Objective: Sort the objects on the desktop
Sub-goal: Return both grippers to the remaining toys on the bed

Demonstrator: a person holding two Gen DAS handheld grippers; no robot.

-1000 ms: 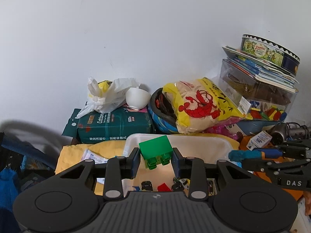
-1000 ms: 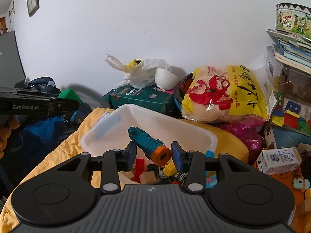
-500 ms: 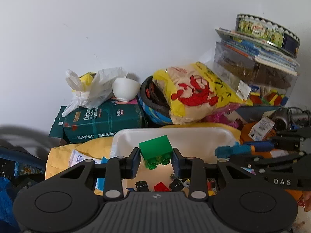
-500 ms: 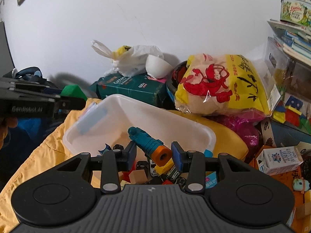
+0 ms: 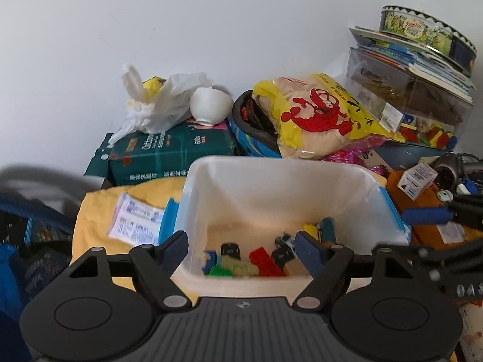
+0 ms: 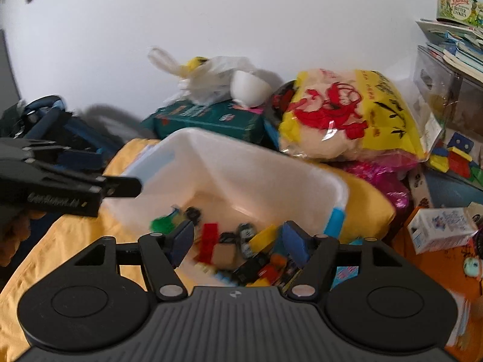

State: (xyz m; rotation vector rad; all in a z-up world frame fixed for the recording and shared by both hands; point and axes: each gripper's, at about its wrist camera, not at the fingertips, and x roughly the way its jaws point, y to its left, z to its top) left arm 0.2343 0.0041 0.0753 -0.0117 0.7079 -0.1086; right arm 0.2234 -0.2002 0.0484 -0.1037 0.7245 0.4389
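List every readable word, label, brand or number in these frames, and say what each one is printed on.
"Danisa BUTTER COOKIES": round cookie tin on top of the book stack.
"DAS": side of the right gripper, seen from the left wrist view.
"600": front of the green box; its other print is too blurred to read.
Yellow snack bag: characters blurred.
Paper slip and small white carton: print too small.

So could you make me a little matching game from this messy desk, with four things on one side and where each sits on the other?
Things:
1. cookie tin
2. white bowl
3. red brick
4. small carton

Places:
A. inside the white bin
B. on the green box
C. on the orange surface right of the bin
D. atop the stack of books

Pairs: 1-D, 2-B, 3-A, 4-C
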